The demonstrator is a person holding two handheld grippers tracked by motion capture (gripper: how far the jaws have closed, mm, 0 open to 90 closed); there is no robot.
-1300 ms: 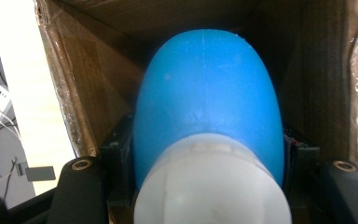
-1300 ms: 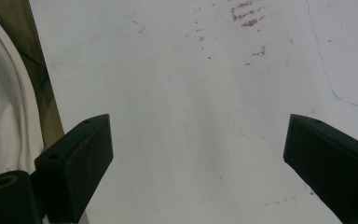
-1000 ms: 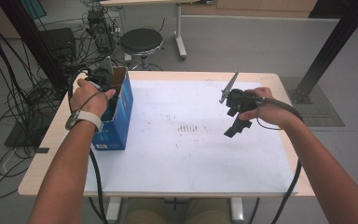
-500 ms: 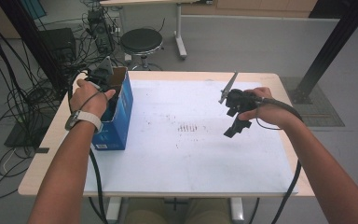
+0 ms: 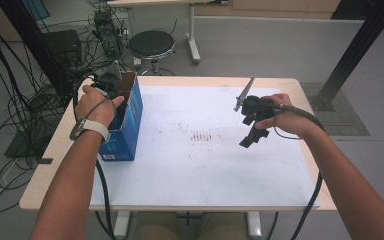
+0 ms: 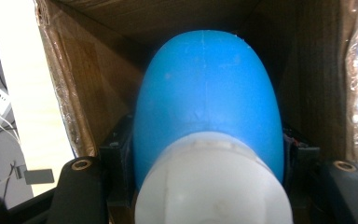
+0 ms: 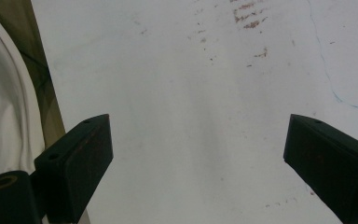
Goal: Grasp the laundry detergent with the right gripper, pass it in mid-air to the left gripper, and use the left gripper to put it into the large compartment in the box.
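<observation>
On the table [image 5: 180, 195], an open blue cardboard box [image 5: 125, 125] stands at the left edge. The left gripper [image 5: 111, 82] reaches into it, its jaws closed on a blue bottle with a white cap [image 6: 207, 116], long axis pointing deeper inside. The right gripper [image 5: 252, 127] hovers wide and empty, well apart.

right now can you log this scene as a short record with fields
left gripper: inside the open top of the blue cardboard box, shut on a blue bottle with a white cap
right gripper: open, holds nothing, above the white sheet
box position: left side of the table, upright
sheet marks: small brown specks near its middle
</observation>
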